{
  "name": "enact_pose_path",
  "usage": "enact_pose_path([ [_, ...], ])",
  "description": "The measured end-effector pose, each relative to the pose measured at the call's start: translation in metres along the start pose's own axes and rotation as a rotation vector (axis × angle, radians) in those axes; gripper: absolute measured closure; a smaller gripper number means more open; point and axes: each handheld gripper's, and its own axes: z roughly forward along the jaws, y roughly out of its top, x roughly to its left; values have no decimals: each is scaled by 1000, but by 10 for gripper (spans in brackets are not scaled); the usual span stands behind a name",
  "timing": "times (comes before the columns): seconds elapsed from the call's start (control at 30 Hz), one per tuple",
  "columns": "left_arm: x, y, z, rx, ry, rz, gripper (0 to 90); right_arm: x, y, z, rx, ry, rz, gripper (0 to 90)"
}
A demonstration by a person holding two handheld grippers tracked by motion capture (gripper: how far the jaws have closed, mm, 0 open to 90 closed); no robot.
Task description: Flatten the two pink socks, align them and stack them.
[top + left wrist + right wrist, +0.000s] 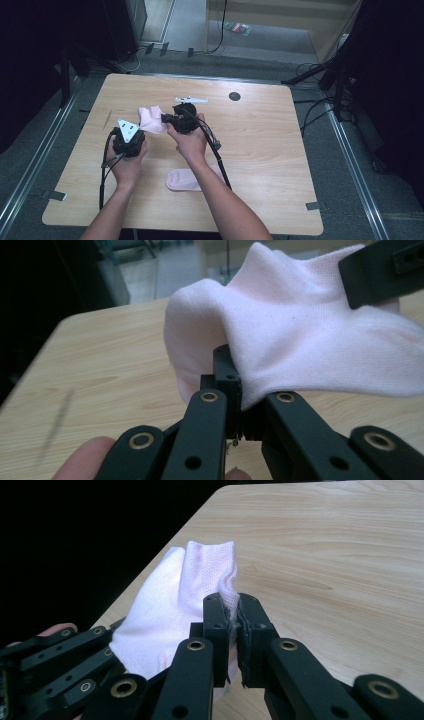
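A pale pink sock (151,120) hangs above the wooden table (270,140), held between both grippers. My left gripper (144,128) comes at it from the lower left and is shut on the sock's lower edge; in the left gripper view the pads (231,371) pinch the cloth of the sock (310,340). My right gripper (165,119) points left and is shut on the sock's other side; in the right gripper view the sock (170,605) bunches up between its pads (215,615). A second pink sock (184,180) lies flat near the table's front edge.
A small dark round disc (234,96) sits on the table toward the back. A thin dark streak (107,119) marks the left part of the tabletop. Black cables trail from both grippers toward the front. Dark stands and floor cables surround the table.
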Motion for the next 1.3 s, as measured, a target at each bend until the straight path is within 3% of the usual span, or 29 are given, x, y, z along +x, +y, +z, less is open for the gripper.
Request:
enact_pose_path([
  [0.07,-1,0,-4,27,11,17,899,1,-1,1,-1,4,-10,851],
  [0.1,-2,-1,-4,37,-6,9,899,3,-3,2,-4,-2,-26,851],
  [0.13,-8,-5,-1,55,-44,34,899,4,-6,3,1,-30,-54,851],
  [0.17,-8,-5,-1,55,-44,34,899,2,-9,4,8,-44,-57,851],
  [0.2,-11,-7,2,69,-80,37,899,2,-9,4,8,-44,-57,851],
  [0.27,-16,-12,9,107,-136,46,897,-13,-17,3,29,-83,-32,851],
  [0.3,-19,-14,12,120,-165,49,897,-13,-17,3,29,-83,-32,851],
  [0.33,-22,-16,15,126,-201,48,897,-18,-20,2,35,-94,-21,851],
  [0.4,-27,-17,17,119,-229,52,862,-34,-28,-2,44,-123,-13,851],
  [0.43,-28,-17,17,113,-248,47,862,-34,-28,-2,44,-123,-13,851],
  [0.47,-28,-17,18,112,-283,44,753,-40,-30,-5,45,-153,-23,852],
  [0.63,-23,-21,18,114,-373,52,564,-59,-32,-18,42,-208,-17,852],
  [0.67,-16,-24,17,111,-400,36,538,-69,-34,-24,42,-228,-11,852],
  [0.7,-16,-24,17,111,-400,36,526,-69,-34,-24,42,-228,-11,852],
  [0.77,-7,-26,17,110,-426,-4,520,-80,-37,-30,48,-250,3,851],
  [0.83,0,-28,18,113,-425,-43,516,-91,-43,-34,72,-269,2,850],
  [0.9,9,-28,21,127,-412,-120,519,-94,-44,-34,83,-275,-4,847],
  [0.93,13,-29,23,132,-408,-155,528,-99,-48,-35,90,-307,-44,798],
  [1.0,17,-28,29,155,-398,-201,535,-100,-49,-34,88,-328,-61,753],
  [1.07,20,-28,35,143,-380,-270,565,-104,-51,-39,60,-418,-100,631],
  [1.2,18,-26,42,174,-383,-292,557,-111,-50,-49,11,-411,-76,633],
  [1.3,11,-20,50,194,-392,-289,536,-114,-50,-48,20,-389,-64,614],
])
